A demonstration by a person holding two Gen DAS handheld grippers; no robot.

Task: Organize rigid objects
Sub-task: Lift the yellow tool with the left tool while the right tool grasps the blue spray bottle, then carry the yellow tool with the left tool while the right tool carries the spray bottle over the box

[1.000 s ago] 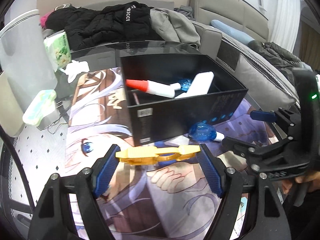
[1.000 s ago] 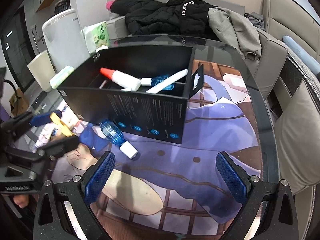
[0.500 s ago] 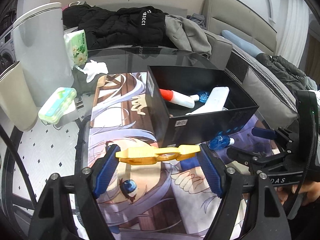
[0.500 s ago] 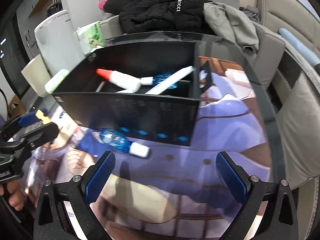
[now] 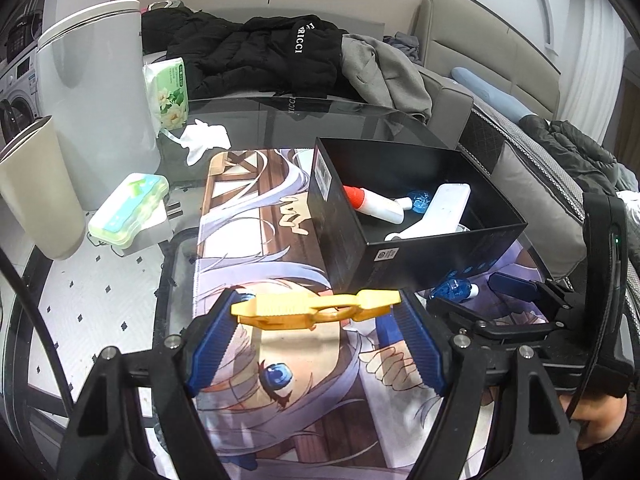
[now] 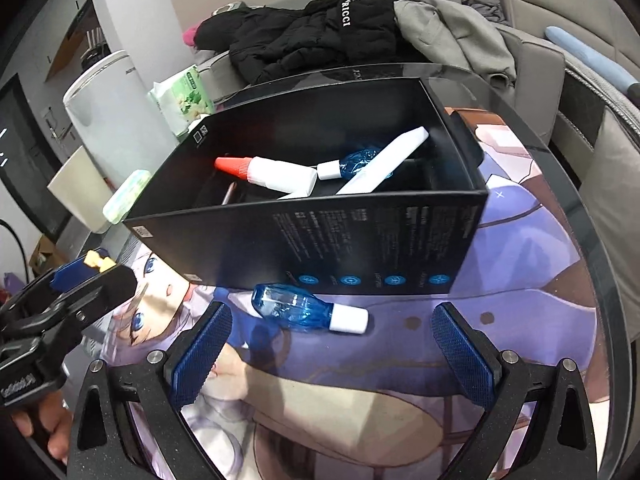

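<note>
My left gripper point(image 5: 316, 338) is shut on a yellow plastic clip point(image 5: 316, 307), held crosswise above the printed mat, in front of the black box point(image 5: 436, 258). The box point(image 6: 320, 236) holds a white tube with a red cap point(image 6: 272, 172), a small blue bottle point(image 6: 352, 162) and a white flat bar point(image 6: 384, 162). Another blue bottle with a white cap point(image 6: 308, 311) lies on the mat against the box's near wall, just ahead of my open, empty right gripper point(image 6: 332, 354). This bottle shows in the left wrist view point(image 5: 454, 290) too.
A printed anime mat point(image 5: 256, 216) covers the glass table point(image 5: 100, 292). At the left stand a green case point(image 5: 128, 208), a tissue pack point(image 5: 168, 92), a crumpled tissue point(image 5: 206, 140), a beige bin point(image 5: 32, 188) and a white appliance point(image 5: 92, 92). Coats point(image 5: 280, 56) lie behind.
My left gripper has drawn back and left from the box, still holding the clip. My right gripper has moved closer to the blue bottle on the mat and tilted.
</note>
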